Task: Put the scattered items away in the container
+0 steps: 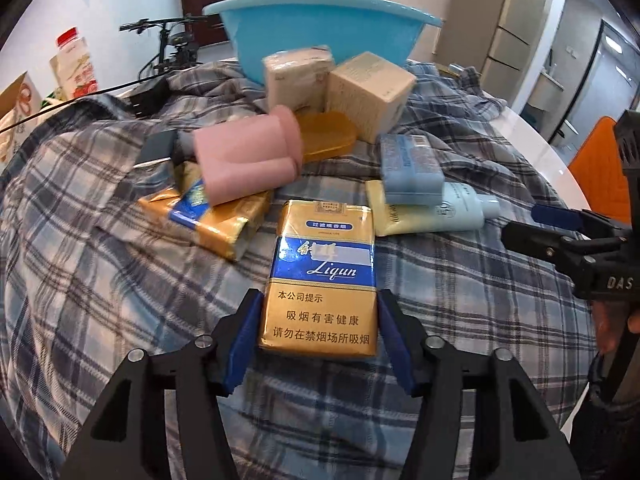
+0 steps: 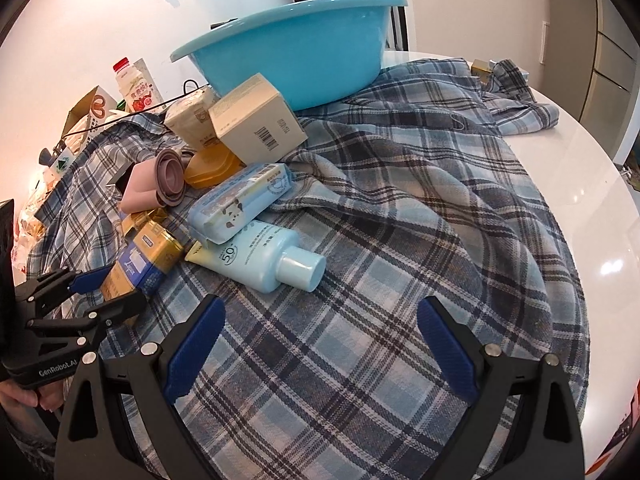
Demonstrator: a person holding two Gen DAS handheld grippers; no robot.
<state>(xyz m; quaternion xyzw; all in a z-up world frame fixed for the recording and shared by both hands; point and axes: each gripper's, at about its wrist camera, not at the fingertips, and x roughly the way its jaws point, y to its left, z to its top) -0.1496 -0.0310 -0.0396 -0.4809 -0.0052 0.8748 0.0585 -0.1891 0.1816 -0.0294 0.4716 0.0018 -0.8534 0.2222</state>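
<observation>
Left wrist view is filled at the bottom by the left gripper, whose blue pads are pressed against the two long sides of a gold-and-blue Liqun cigarette pack; the pack is clamped, and its far end is seen pointing toward the pile. Whether its underside rests on the plaid cloth or is raised off it cannot be told. A second gold pack is partly covered by a pink folded cup, so only its lower half is seen. Behind the cup an amber soap box is largely hidden, and two beige boxes block the lower wall of the blue basin, whose inside cannot be seen from either camera. A pale blue wipes packet is laid across a cream tube and a light blue sunscreen bottle, whose labels are blurred. The right gripper is cut off by the right edge here. In the right wrist view the right gripper is held with its jaws wide apart and nothing between them, above bare cloth just short of the sunscreen bottle. At the left edge the left gripper is seen closed on the pack, with the hand beneath it mostly cropped.
</observation>
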